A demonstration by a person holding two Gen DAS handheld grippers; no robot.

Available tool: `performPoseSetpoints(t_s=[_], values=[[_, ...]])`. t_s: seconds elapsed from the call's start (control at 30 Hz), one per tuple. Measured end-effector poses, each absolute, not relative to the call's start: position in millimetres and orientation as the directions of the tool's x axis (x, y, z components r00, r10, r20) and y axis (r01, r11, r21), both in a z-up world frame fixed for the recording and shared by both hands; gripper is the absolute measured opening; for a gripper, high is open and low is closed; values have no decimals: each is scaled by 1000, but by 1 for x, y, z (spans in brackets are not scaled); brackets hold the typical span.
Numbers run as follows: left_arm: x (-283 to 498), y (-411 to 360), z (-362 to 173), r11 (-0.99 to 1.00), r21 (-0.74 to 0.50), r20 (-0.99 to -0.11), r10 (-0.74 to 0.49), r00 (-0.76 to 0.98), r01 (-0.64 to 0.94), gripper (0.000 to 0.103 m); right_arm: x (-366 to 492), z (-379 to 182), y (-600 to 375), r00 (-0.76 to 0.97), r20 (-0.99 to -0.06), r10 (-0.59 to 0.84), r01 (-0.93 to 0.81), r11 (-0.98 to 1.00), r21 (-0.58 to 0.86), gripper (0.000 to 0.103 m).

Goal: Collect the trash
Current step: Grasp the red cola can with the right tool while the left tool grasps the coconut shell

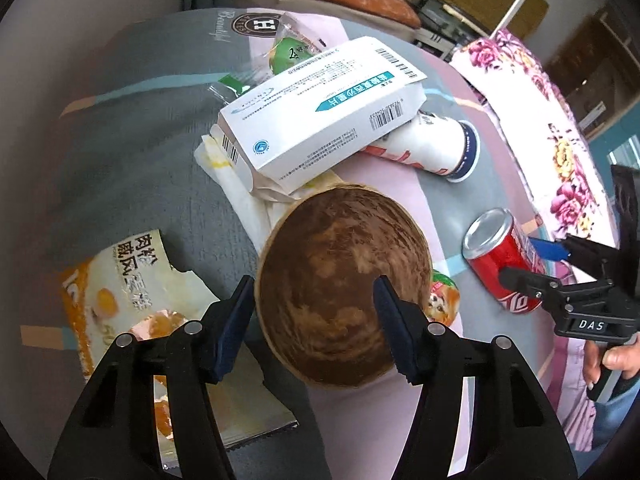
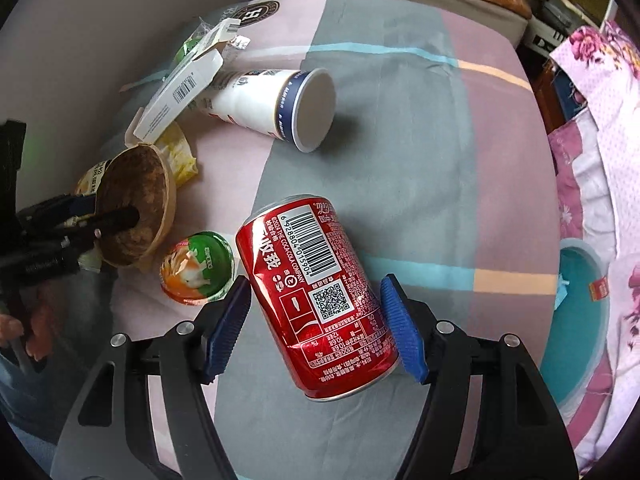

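Left wrist view: the left gripper [image 1: 316, 300] clamps the rim of a brown bowl [image 1: 344, 280], one finger inside, on a pink, grey and teal striped cloth [image 1: 120, 152]. A white box [image 1: 320, 120], cup [image 1: 440, 144] and wrappers lie beyond. The right gripper [image 2: 316, 312] grasps a red can [image 2: 316, 296], lying on the cloth. A floral quilt [image 2: 600, 160] and teal bin [image 2: 576, 312] sit to the right, with a sofa at the far edge.

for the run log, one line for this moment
left gripper: on brown bowl rim | right gripper: astride red can
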State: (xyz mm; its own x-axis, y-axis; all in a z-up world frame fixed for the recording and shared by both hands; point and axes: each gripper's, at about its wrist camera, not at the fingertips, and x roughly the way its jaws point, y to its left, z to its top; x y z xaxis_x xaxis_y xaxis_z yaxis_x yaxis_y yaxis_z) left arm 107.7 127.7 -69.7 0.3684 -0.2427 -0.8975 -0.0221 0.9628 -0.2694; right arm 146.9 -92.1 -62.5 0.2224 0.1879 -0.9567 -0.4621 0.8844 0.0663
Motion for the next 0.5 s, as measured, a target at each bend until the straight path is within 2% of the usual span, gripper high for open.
performPoseSetpoints(t_s=[0.07, 0.13, 0.17, 0.5], values=[[107, 117, -70, 976, -216, -912, -201, 357, -1, 34, 147, -62, -89, 232, -957, 176, -473, 880, 47, 64], [103, 110, -68, 976, -215, -911, -205, 358, 12, 21, 147, -63, -87, 233, -957, 174, -481, 876, 42, 64], [102, 108, -66, 976, -218, -907, -209, 365, 15, 18, 148, -62, -87, 232, -957, 175, -481, 875, 44, 64], [104, 100, -77, 964, -267, -906, -244, 346, -18, 19, 158, -69, -91, 222, -954, 201, -483, 873, 71, 66]])
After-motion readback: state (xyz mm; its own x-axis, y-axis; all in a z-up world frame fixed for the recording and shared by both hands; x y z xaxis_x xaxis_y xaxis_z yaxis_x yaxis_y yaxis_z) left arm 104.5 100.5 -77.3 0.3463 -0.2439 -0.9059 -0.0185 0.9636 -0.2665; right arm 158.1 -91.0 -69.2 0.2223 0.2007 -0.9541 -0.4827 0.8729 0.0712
